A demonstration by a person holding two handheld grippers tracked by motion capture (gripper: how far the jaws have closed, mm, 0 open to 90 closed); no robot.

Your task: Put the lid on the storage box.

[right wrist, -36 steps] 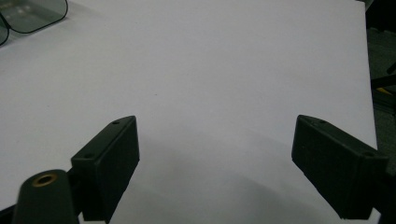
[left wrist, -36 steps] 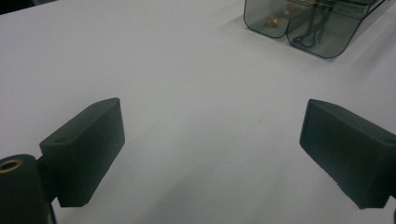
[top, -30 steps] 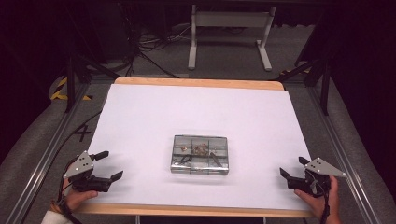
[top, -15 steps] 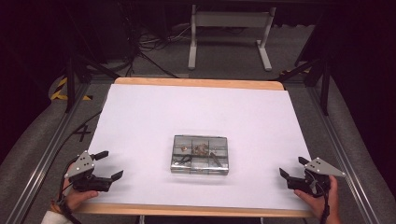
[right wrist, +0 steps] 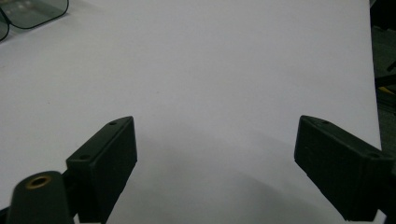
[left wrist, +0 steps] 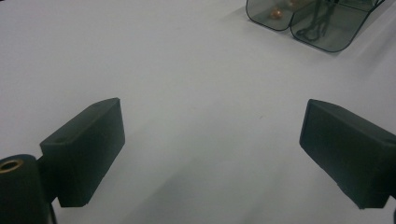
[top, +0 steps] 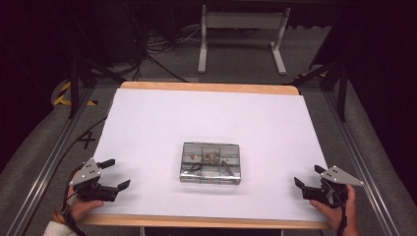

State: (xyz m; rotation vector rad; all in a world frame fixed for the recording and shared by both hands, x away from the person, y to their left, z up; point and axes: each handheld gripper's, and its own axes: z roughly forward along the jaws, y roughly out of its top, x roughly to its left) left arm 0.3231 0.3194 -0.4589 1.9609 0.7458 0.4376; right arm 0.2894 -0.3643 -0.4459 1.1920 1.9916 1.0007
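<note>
Nothing moved: clear box [top: 210, 162] seemingly untouched, both jaws apart.

A clear, compartmented plastic box [top: 210, 162] lies flat, lid shut, mid-table toward the near edge.

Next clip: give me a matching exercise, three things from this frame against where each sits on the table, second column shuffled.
Things:
1. left gripper
2. right gripper
3. clear compartment box

Places:
a. middle of the white table, toward the near side
b. near right corner, jaws open
c. near left corner, jaws open

Pairs: 1-c, 2-b, 3-a
</note>
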